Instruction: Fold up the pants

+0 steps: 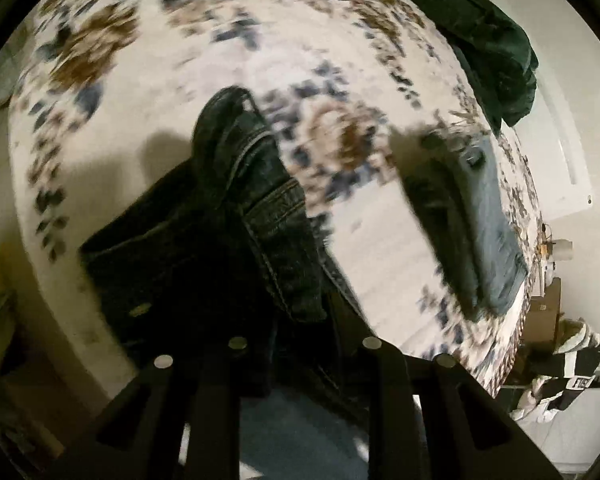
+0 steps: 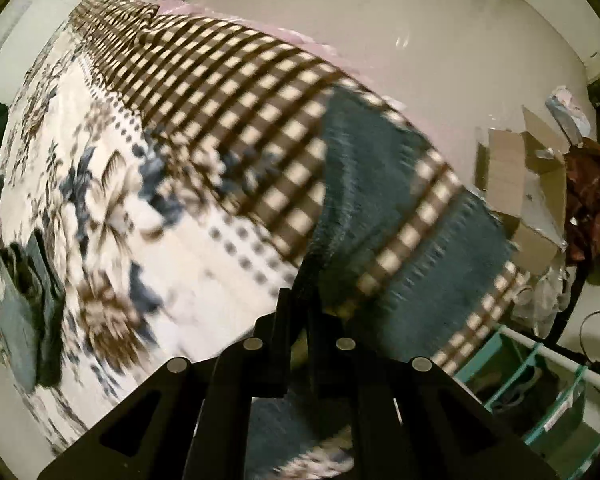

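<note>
Both fingers (image 1: pixel 300 320) on pants (image 1: pixel 228 232).

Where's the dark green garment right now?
In the left wrist view the dark green garment is heaped at the upper right, at the edge of the floral bedspread, apart from the jeans in front of the left gripper.

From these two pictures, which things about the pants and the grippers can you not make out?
- Left wrist view: whether the left gripper actually pinches the dark jeans; the cloth covers the fingertips.
- Left wrist view: the blue-grey garment on the bed; motion blur hides its shape.
- Right wrist view: what the right gripper holds; its fingers are close together, blue cloth blurred behind.
- Both views: the whole pants, cut off by the bottom edge.
</note>
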The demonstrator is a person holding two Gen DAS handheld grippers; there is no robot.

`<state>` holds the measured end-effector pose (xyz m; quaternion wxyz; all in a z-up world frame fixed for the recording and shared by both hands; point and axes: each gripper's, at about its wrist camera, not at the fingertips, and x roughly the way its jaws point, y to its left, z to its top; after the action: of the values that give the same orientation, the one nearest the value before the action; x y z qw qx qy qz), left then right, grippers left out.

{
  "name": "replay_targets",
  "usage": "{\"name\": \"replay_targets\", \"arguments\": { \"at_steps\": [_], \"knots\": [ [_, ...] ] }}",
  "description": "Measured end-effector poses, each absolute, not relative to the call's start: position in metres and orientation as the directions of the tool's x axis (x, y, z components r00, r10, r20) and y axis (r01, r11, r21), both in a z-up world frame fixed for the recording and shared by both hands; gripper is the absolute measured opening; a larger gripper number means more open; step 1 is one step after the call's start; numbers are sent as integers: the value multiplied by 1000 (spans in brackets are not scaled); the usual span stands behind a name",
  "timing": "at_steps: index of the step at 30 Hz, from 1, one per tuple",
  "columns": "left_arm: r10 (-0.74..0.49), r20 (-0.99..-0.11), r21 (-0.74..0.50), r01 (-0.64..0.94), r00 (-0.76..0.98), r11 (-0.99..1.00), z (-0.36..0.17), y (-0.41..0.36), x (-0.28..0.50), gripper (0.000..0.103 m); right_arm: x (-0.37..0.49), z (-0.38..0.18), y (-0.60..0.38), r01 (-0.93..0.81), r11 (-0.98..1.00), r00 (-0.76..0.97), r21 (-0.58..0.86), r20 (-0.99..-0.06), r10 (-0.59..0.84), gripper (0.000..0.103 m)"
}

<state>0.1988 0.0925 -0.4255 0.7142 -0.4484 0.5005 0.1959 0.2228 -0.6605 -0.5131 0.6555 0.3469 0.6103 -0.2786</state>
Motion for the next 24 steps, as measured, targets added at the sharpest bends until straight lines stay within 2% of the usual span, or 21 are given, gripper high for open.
{"name": "replay_targets", "arguments": {
  "at_steps": [4, 9, 13, 15, 16, 17, 18, 19, 20, 24],
  "knots": [
    [-197, -909, -416, -758, 368, 502, -472, 104, 148, 19, 165, -506, -650, 786, 615, 69, 69, -997, 24, 7],
    [-204, -923, -384, -776, 325, 501, -524, 118, 118, 16, 117, -544, -638, 784, 620, 37, 15, -999, -23, 7],
    [-262, -890, -456, -753, 374, 474, -525, 125, 111, 21, 105, -583, -629, 780, 625, 6, 29, -999, 38, 9],
    [-255, -877, -480, -733, 406, 482, -518, 130, 112, 29, 97, -592, -630, 800, 598, 12, 54, -997, 74, 10],
    [-248, -873, -487, -728, 420, 482, -516, 133, 116, 34, 91, -593, -631, 818, 569, 34, 87, -994, 104, 16],
    [-242, -875, -483, -731, 419, 482, -516, 137, 118, 38, 85, -593, -631, 834, 538, 60, 123, -989, 134, 33],
    [-241, -875, -484, -733, 420, 478, -517, 140, 122, 43, 78, -593, -629, 846, 507, 93, 165, -982, 165, 43],
    [-243, -874, -485, -738, 420, 469, -520, 143, 129, 44, 73, -592, -626, 851, 482, 128, 206, -973, 191, 56],
    [-242, -878, -479, -744, 414, 466, -524, 145, 132, 45, 69, -591, -623, 851, 464, 162, 248, -963, 218, 59],
    [-243, -892, -452, -768, 382, 454, -544, 154, 145, 47, 69, -601, -593, 821, 455, 218, 346, -925, 311, 59]
  ]
}}
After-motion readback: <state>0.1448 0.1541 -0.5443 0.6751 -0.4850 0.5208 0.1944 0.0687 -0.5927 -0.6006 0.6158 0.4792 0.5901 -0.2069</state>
